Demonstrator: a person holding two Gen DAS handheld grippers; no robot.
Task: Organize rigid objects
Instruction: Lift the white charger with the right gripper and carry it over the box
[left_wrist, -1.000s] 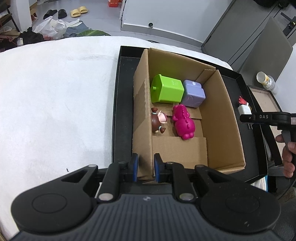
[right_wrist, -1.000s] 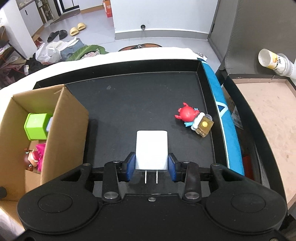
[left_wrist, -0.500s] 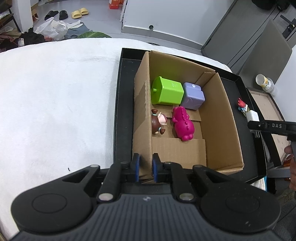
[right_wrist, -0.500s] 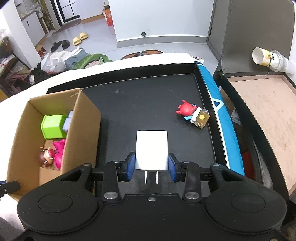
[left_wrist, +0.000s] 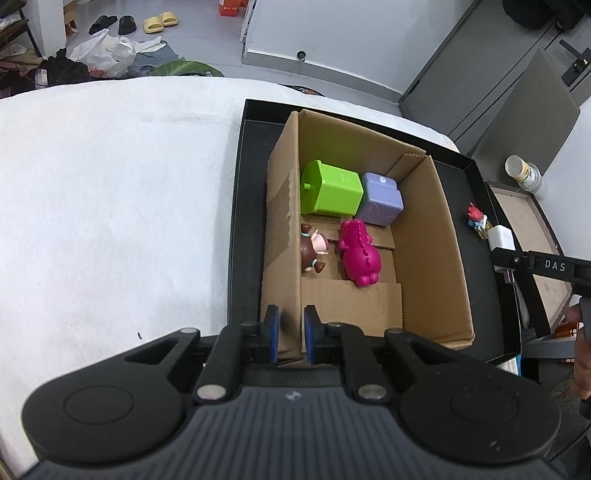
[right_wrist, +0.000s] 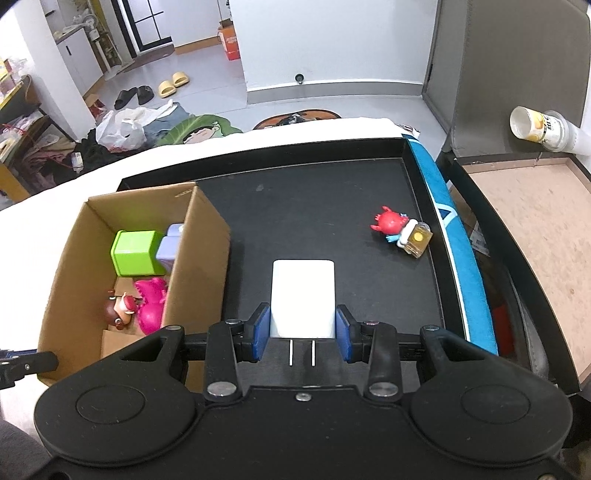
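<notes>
Right wrist view: the right gripper (right_wrist: 302, 334) clamps a white charger (right_wrist: 303, 297) by its sides, prongs pointing back toward the camera, held above the black tray (right_wrist: 314, 206) near its front edge, just right of the box (right_wrist: 201, 258). The left gripper (left_wrist: 290, 332) pinches the box's near-left corner wall, steadying it. Inside lie a green block (left_wrist: 330, 192), purple block (left_wrist: 380, 203), pink dinosaur (left_wrist: 358, 254) and small figure (left_wrist: 312, 253). A red crab toy (right_wrist: 400, 230) waits by the tray's right edge. Risk: the smooth charger may slip, or clip the box's right wall and drop outside.
</notes>
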